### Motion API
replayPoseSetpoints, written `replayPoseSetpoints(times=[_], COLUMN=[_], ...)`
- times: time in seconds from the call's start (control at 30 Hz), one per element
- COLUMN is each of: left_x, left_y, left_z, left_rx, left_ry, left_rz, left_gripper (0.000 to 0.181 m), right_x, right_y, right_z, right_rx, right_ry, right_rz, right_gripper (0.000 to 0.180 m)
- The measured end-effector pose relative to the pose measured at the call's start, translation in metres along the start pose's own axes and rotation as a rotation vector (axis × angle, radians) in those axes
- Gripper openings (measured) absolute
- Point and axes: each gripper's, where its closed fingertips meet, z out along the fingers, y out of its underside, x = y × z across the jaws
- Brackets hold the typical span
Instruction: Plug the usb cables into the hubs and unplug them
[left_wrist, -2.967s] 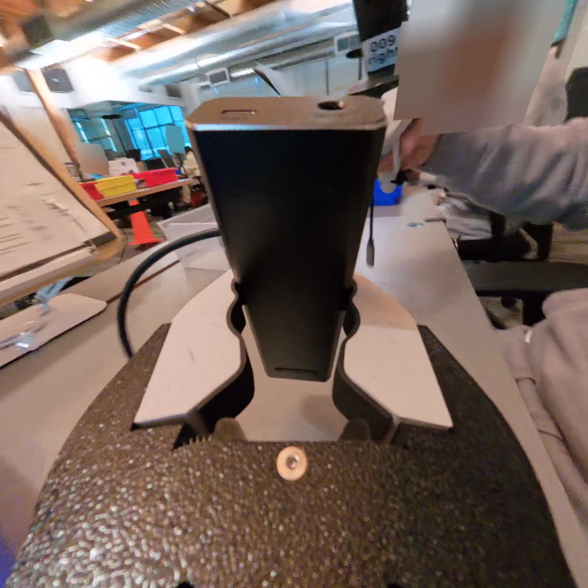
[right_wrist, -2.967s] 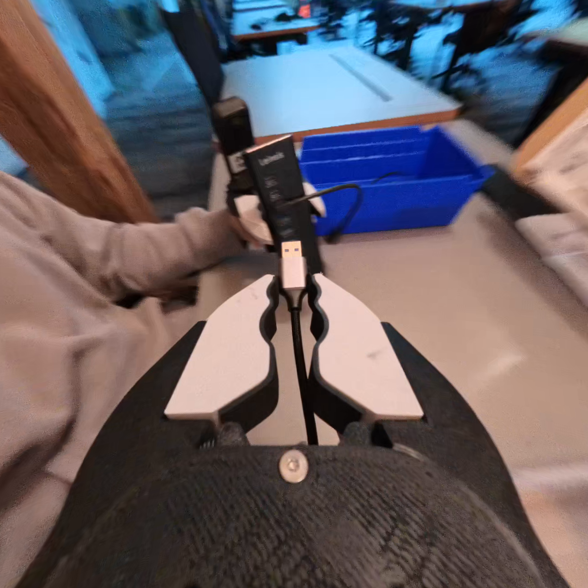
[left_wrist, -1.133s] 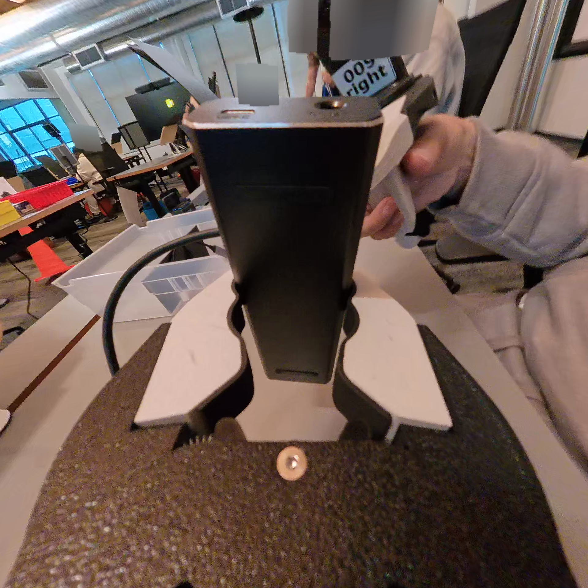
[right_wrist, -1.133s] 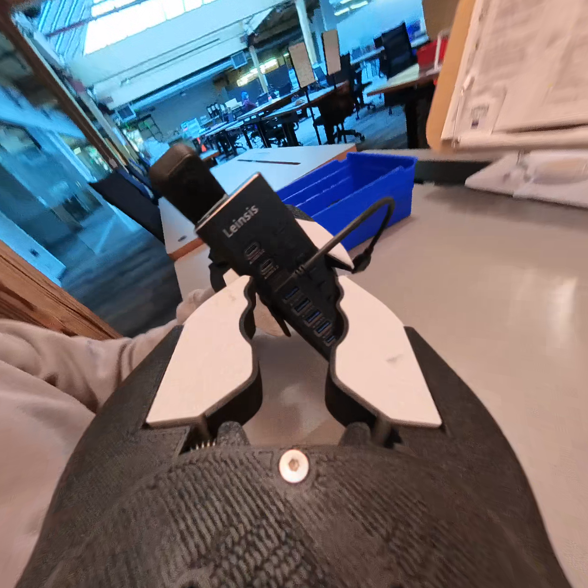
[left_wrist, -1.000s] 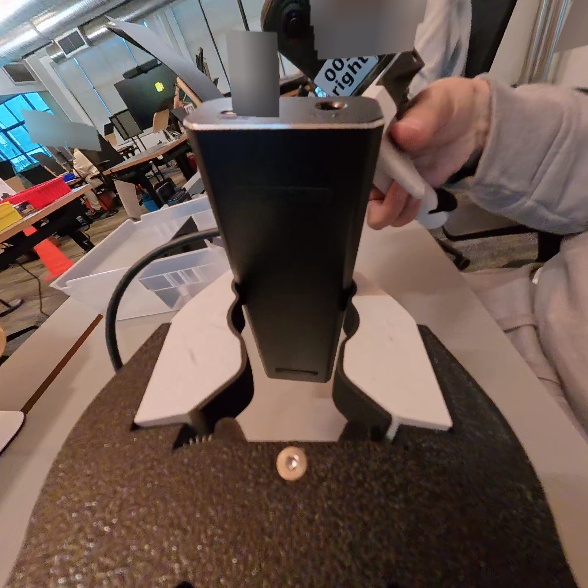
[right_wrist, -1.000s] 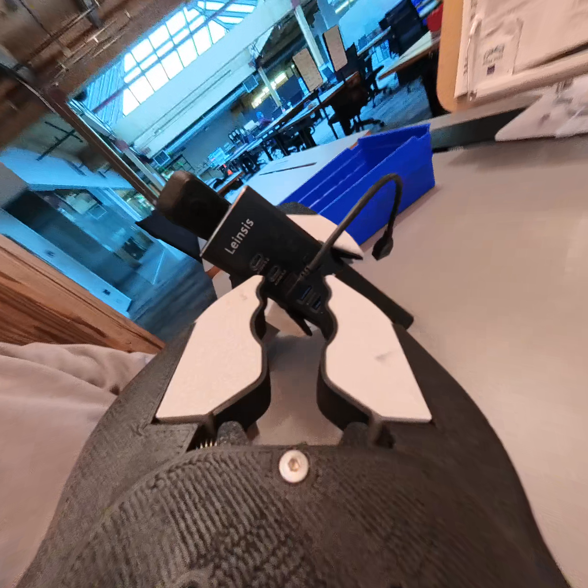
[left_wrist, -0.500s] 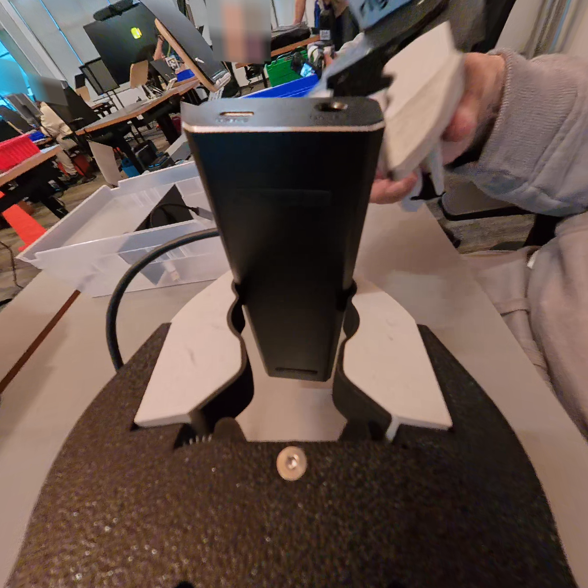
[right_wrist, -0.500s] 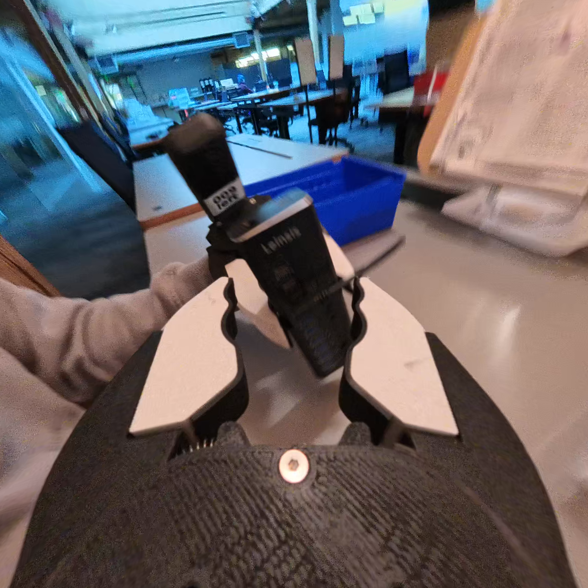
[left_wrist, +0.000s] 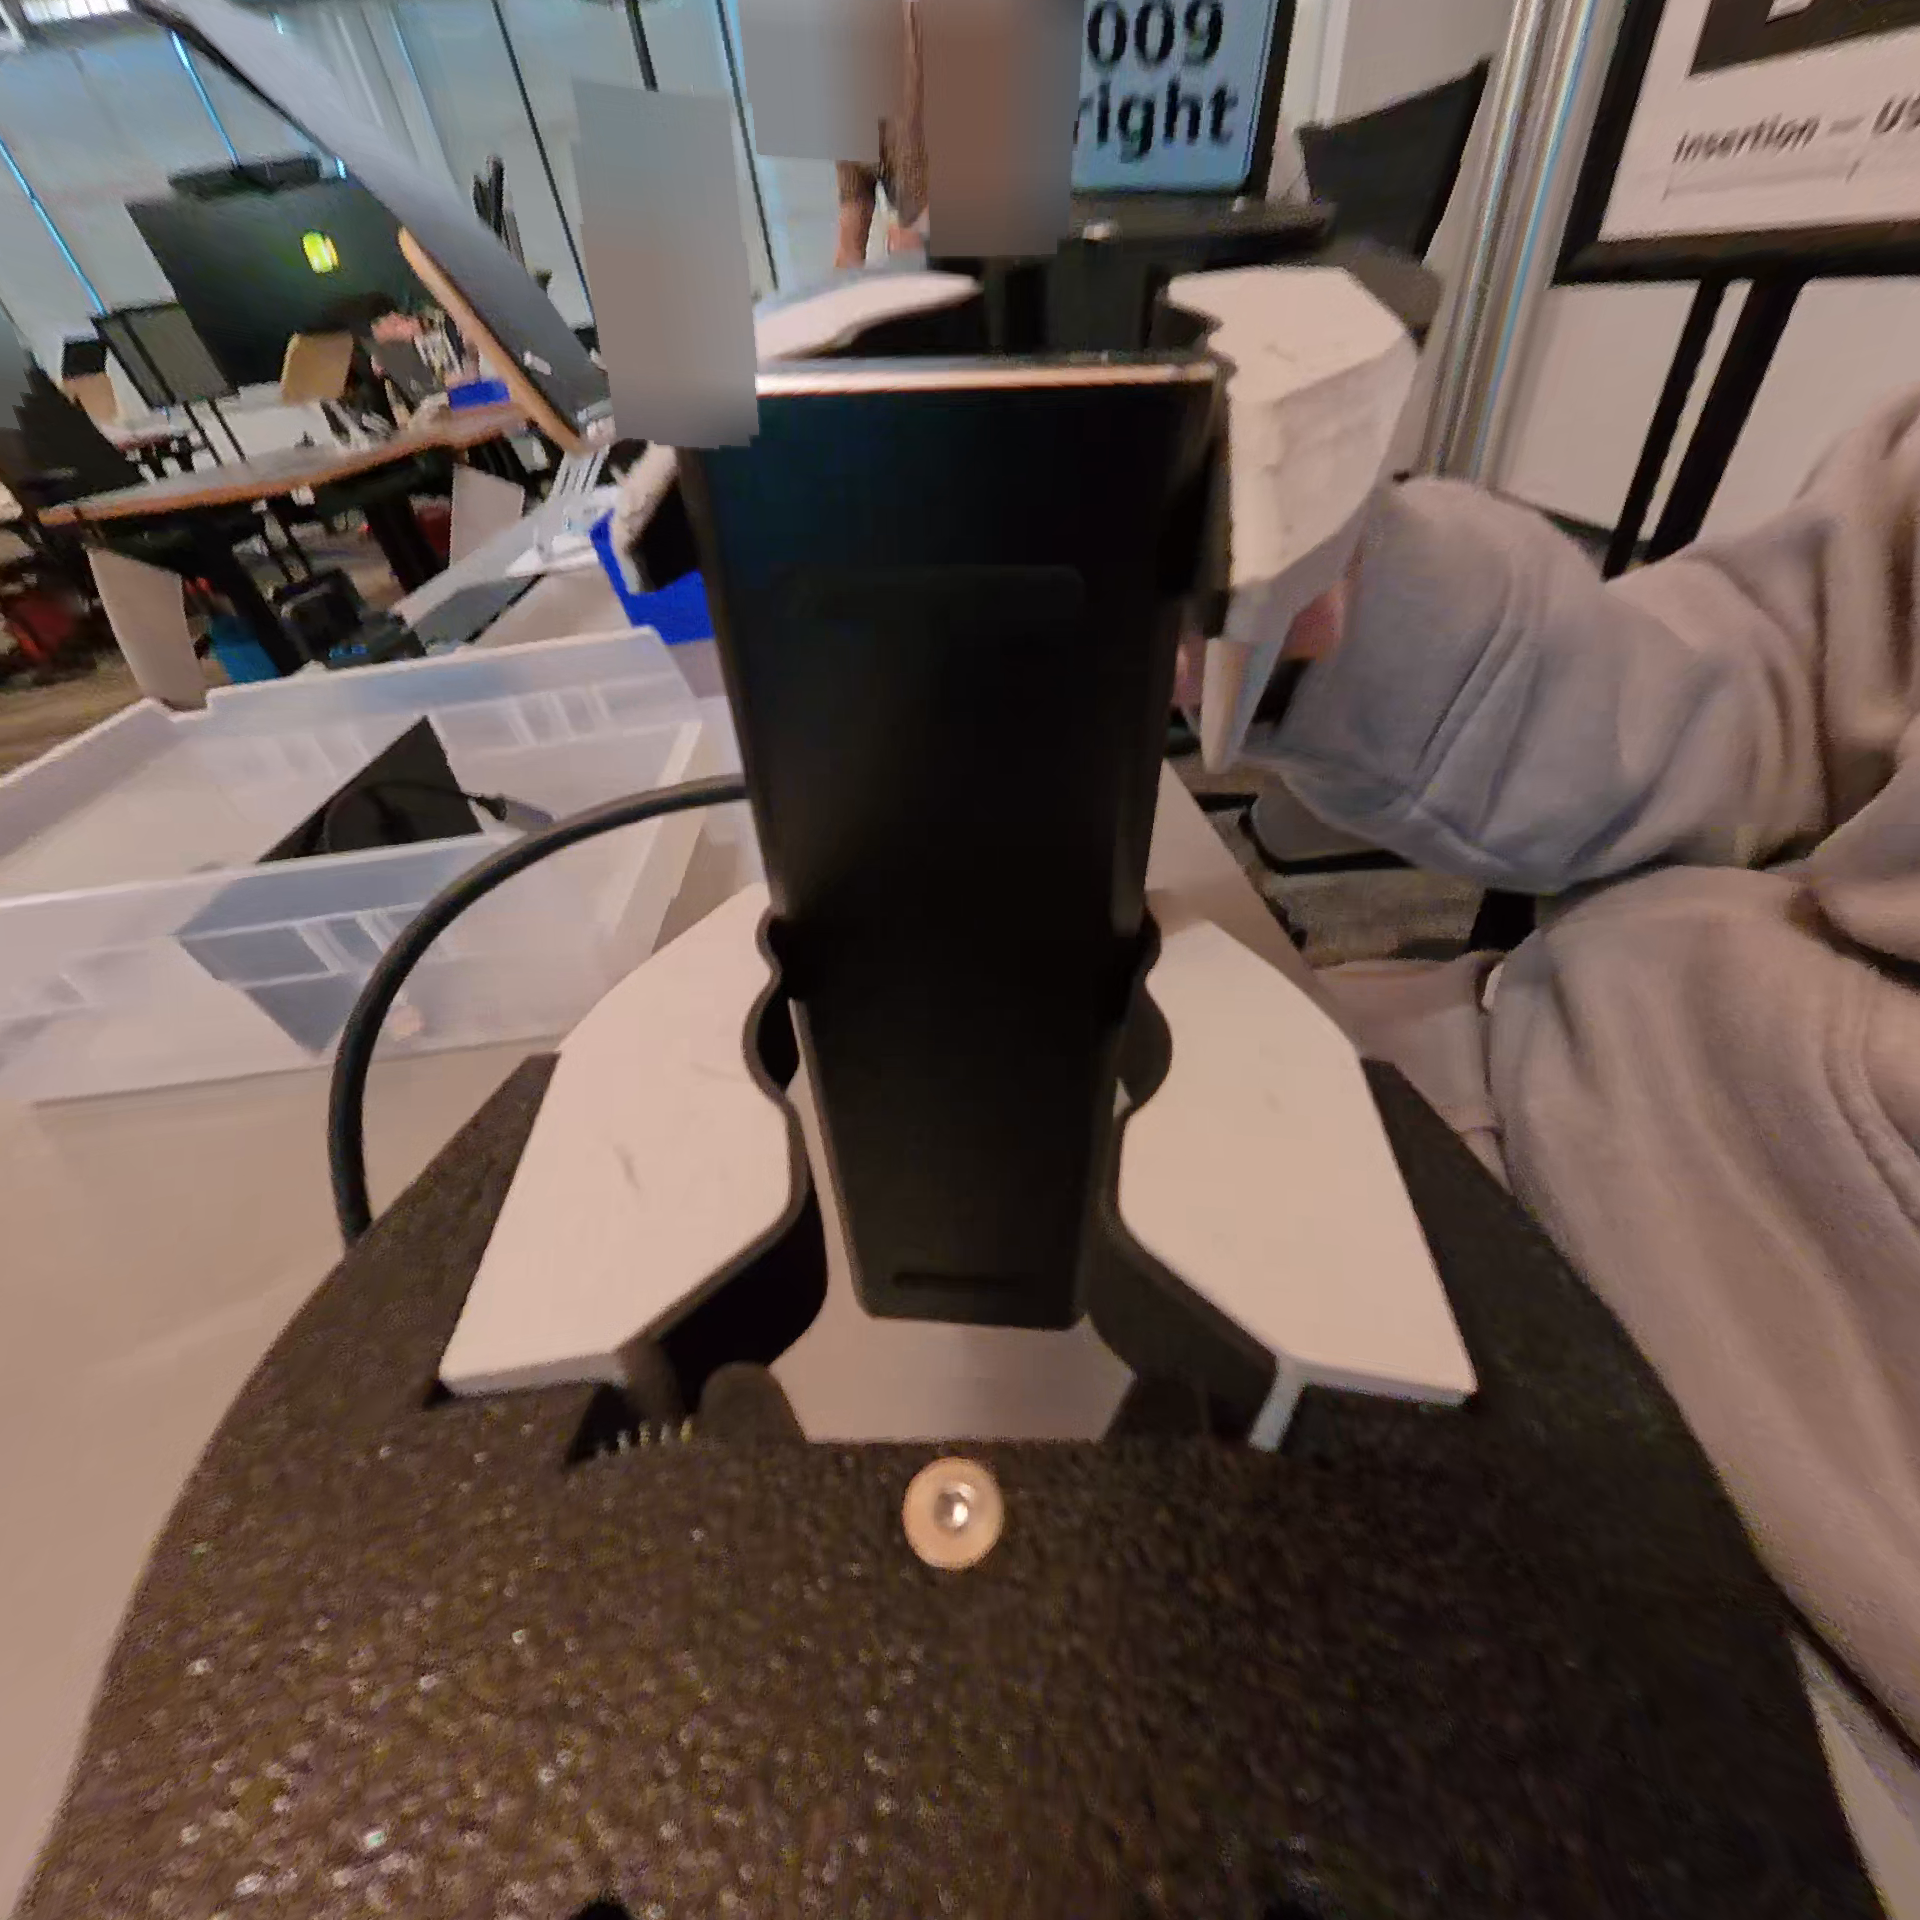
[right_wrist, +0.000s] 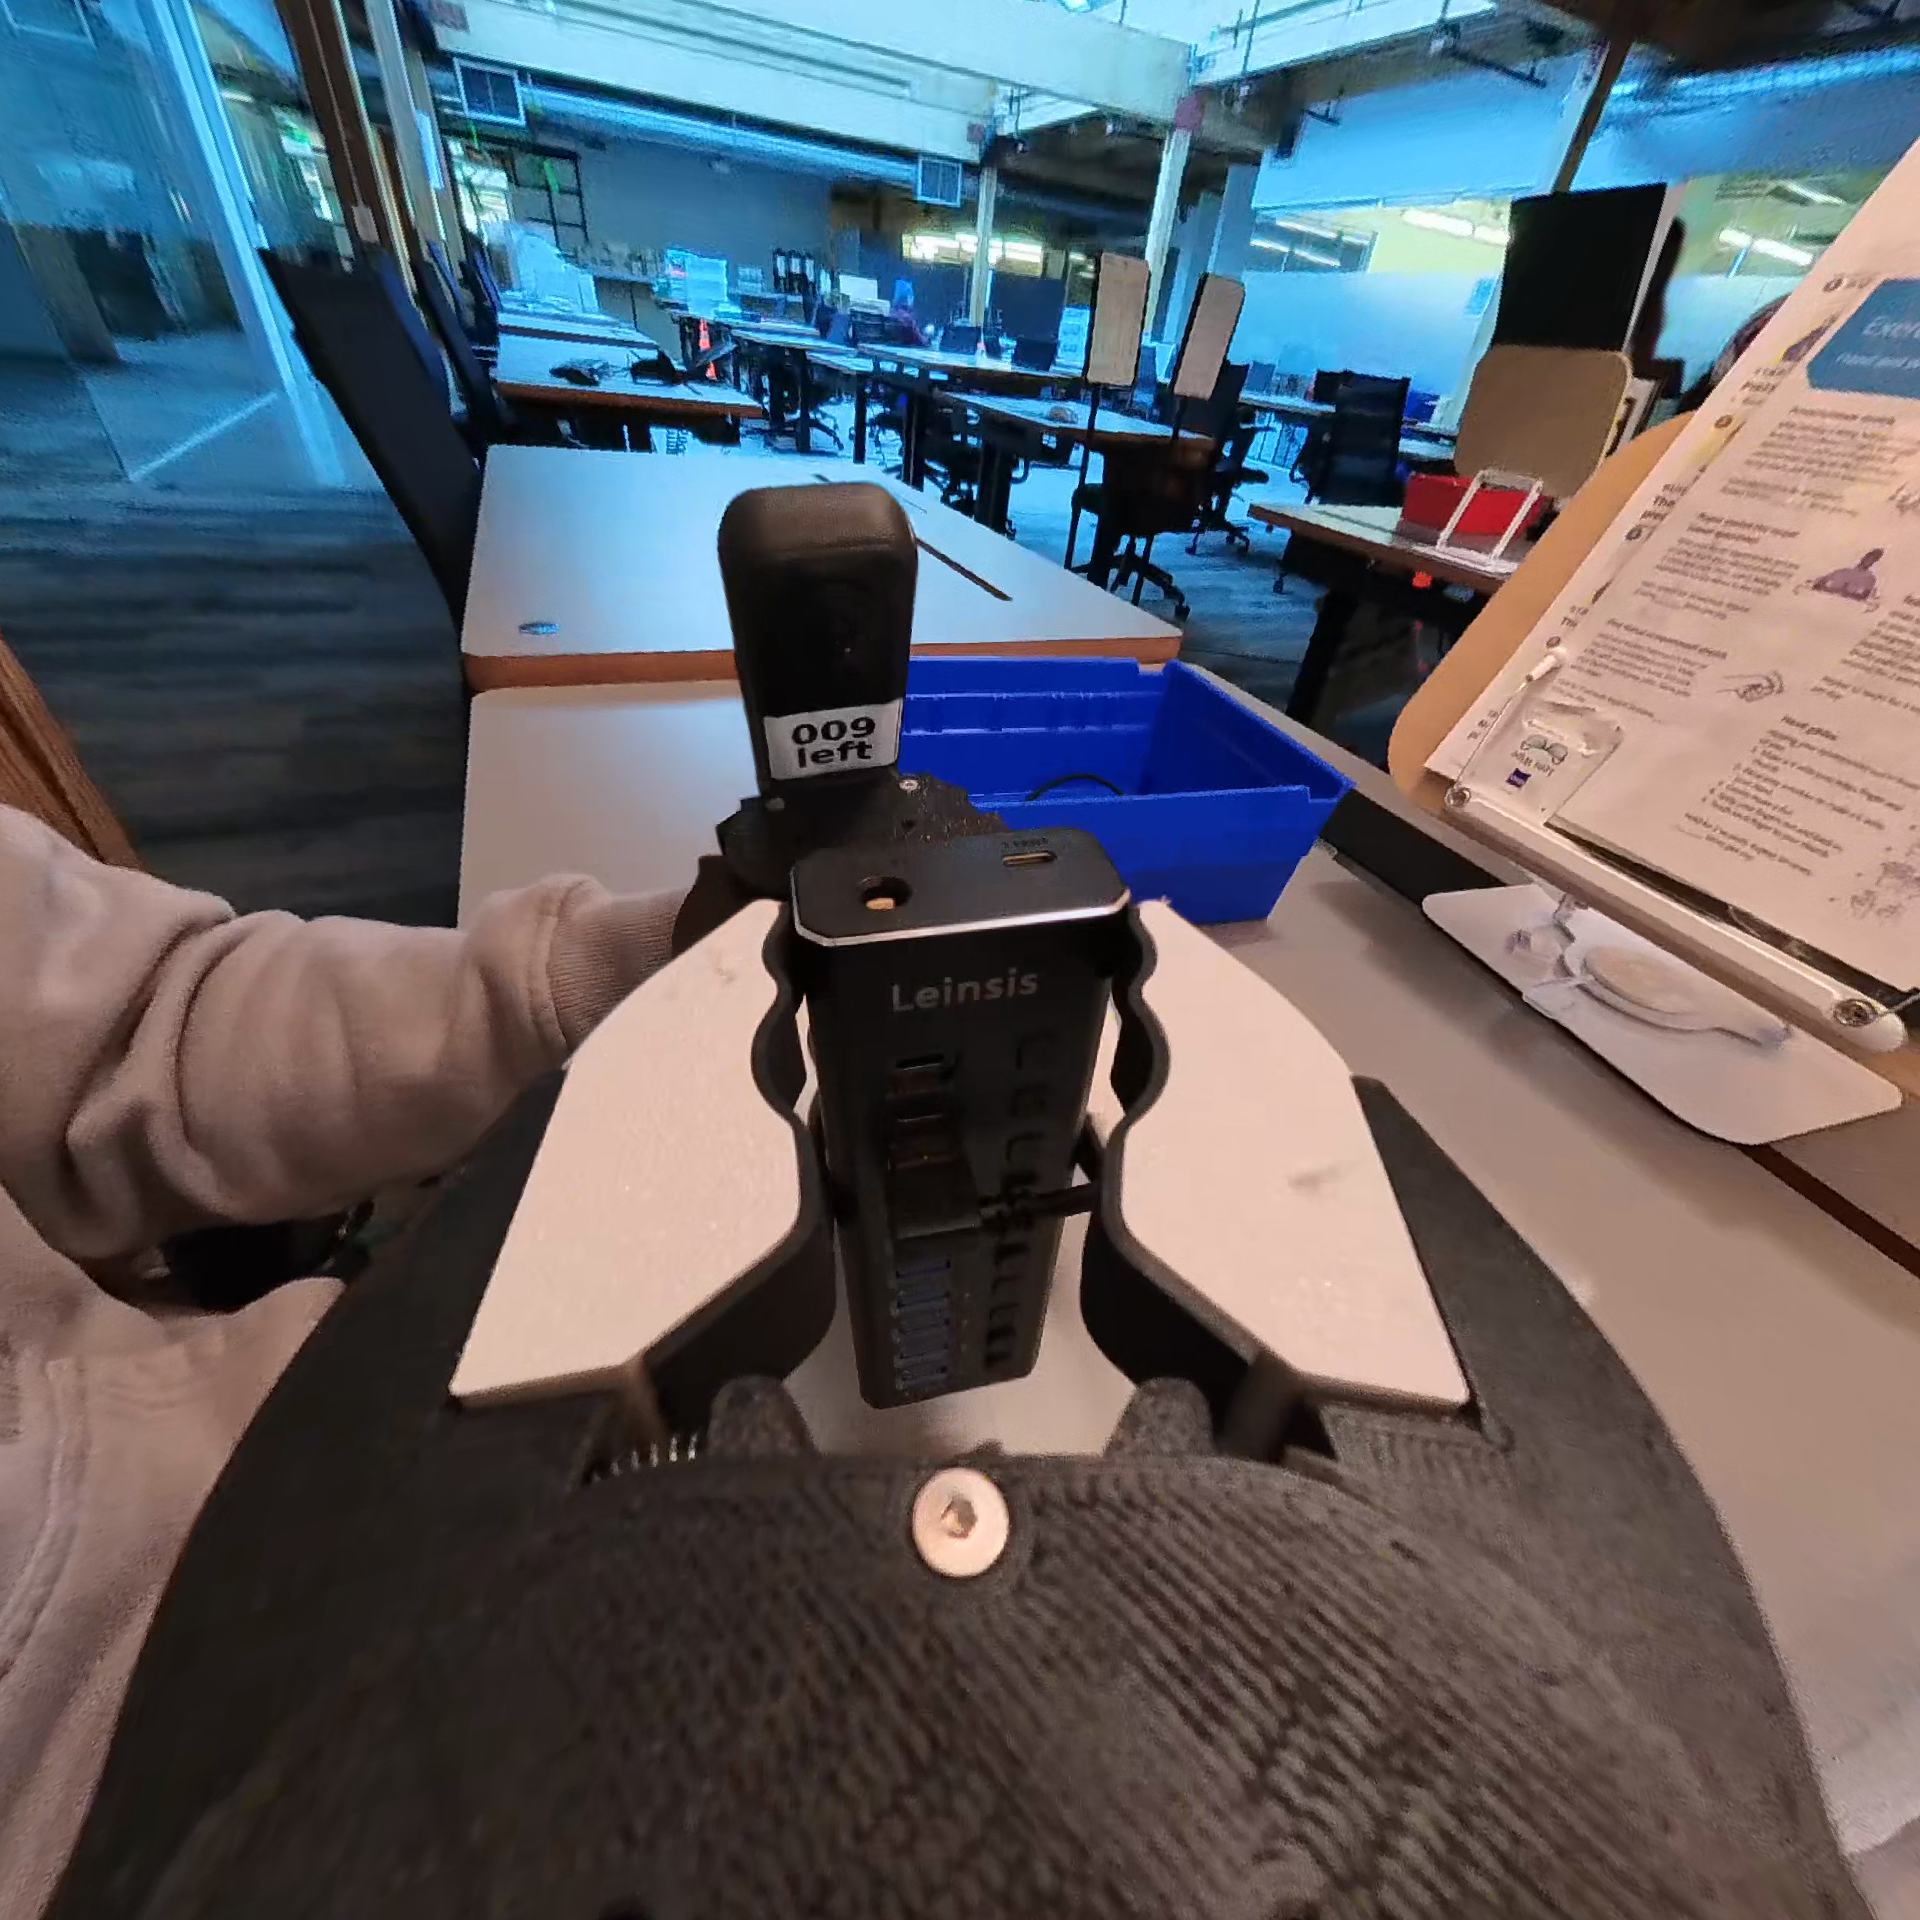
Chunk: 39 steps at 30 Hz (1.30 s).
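Since half a second ago my right gripper (left_wrist: 977, 343) swung in behind the hub (left_wrist: 956, 831), which my left gripper (left_wrist: 956, 935) pinches upright, its black cable (left_wrist: 416, 935) looping left. From the right view, my right gripper (right_wrist: 961, 1039) straddles the hub (right_wrist: 951, 1122) with fingers spread (whether they touch it, I can't tell); a cable (right_wrist: 1039, 1205) sits plugged in, so I'd guess unplugging comes next, needing a pinch on that plug.

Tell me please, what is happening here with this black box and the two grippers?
A person holds a gripper in each hand, working with a black USB hub. The left gripper is shut on the hub and holds it upright above the grey table. The right gripper has its jaws on both sides of the same hub, but whether they are touching it cannot be told. A thin black cable is plugged into one port on the hub's face. A blue bin stands behind.
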Motion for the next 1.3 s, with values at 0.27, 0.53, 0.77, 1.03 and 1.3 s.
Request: replayPoseSetpoints(times=[0.27,0.53,0.77,1.03,1.3], left_x=[0.005,0.008,0.006,0.002,-0.003], left_y=[-0.005,-0.019,-0.013,-0.012,-0.013], left_z=[0.003,0.005,0.013,0.014,0.015], left_rx=[0.005,0.094,0.048,0.046,0.088], left_ry=[0.006,0.018,-0.004,-0.041,-0.043], left_rz=[0.037,-0.017,-0.067,0.002,-0.06], left_gripper=[0.06,0.06,0.061,0.062,0.061], right_x=[-0.008,-0.006,-0.001,-0.002,0.003], right_y=[0.01,-0.002,0.003,0.003,-0.002], right_z=[0.006,0.0,-0.003,-0.006,-0.019], right_rx=[-0.068,0.013,0.018,0.008,0.052], right_ry=[0.015,0.006,0.018,0.001,-0.002], right_rz=[-0.098,-0.064,-0.036,-0.054,0.045], right_gripper=[0.058,0.059,0.059,0.058,0.061])
